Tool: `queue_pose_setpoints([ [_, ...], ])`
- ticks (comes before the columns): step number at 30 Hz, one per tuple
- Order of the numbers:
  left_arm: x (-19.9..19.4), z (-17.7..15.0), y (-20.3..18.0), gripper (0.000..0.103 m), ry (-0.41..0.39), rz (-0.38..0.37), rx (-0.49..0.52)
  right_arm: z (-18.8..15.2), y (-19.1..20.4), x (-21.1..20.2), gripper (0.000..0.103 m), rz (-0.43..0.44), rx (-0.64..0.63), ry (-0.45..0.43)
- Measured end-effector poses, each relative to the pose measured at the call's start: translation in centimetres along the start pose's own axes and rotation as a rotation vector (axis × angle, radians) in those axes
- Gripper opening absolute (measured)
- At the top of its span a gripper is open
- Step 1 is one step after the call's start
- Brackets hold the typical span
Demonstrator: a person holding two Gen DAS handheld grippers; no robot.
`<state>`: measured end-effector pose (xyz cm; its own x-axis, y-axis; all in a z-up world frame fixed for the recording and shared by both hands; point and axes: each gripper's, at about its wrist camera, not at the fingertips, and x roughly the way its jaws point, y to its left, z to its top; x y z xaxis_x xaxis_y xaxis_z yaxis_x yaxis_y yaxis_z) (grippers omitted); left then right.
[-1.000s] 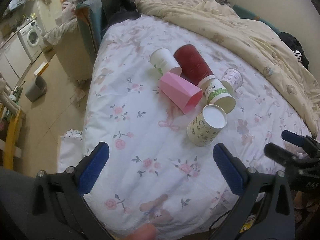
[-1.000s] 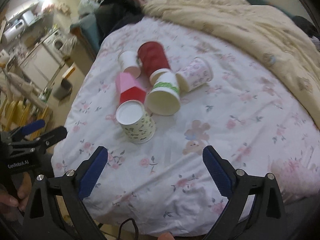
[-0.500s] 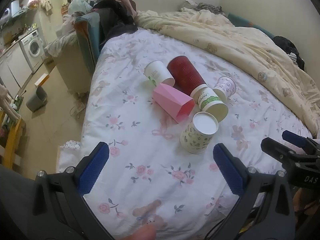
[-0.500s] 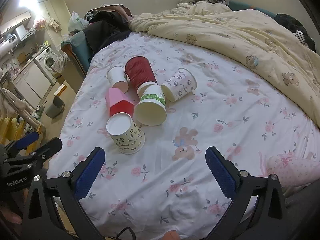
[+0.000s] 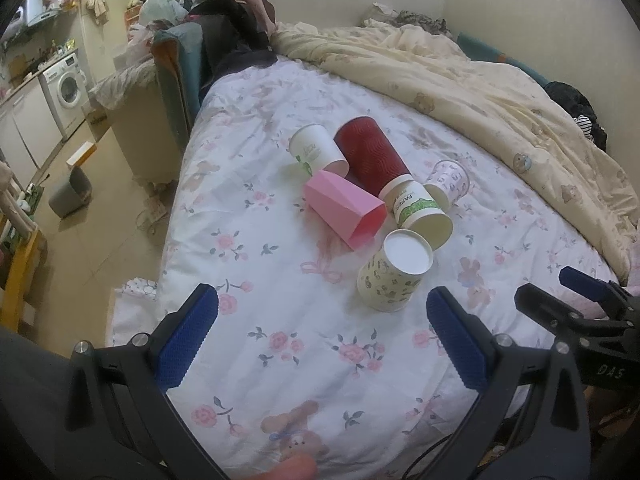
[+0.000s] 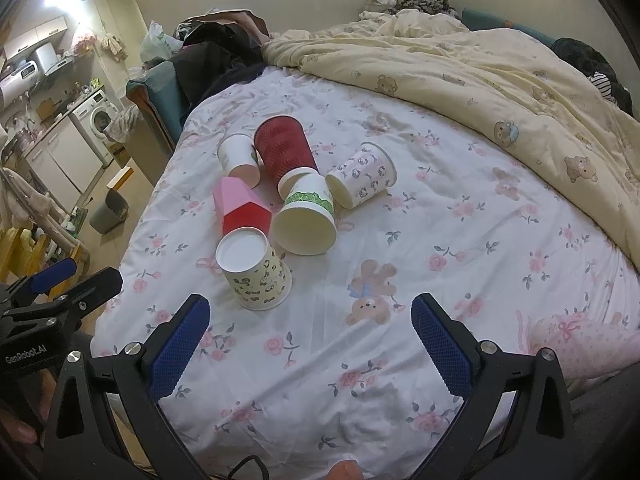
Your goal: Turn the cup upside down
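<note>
Both grippers have drawn back from the patterned cup (image 6: pixel 256 276) (mouth down, leaning), left gripper (image 5: pixel 322 344) and right gripper (image 6: pixel 304 346) wide open, empty; soft bedding (image 6: pixel 400 240) could tip it.

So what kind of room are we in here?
Probably a small studio flat: the cups lie on a bed with a rumpled quilt, and a washing machine stands nearby.

We counted six cups: four paper cups (image 6: pixel 256 273), one red ribbed cup (image 6: pixel 285 147), one pink faceted cup (image 6: pixel 239 208).
</note>
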<state>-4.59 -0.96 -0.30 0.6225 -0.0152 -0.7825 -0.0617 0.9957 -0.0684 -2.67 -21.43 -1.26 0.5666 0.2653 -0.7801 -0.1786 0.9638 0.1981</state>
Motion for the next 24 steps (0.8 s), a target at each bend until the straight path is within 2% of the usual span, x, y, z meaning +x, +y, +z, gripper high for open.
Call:
queue_pose_setpoints([
  [24, 0.36, -0.33, 0.03, 0.103, 0.011, -0.012, -0.009, -0.1, 0.11, 0.09, 0.103, 0.004, -0.005, 0.004],
])
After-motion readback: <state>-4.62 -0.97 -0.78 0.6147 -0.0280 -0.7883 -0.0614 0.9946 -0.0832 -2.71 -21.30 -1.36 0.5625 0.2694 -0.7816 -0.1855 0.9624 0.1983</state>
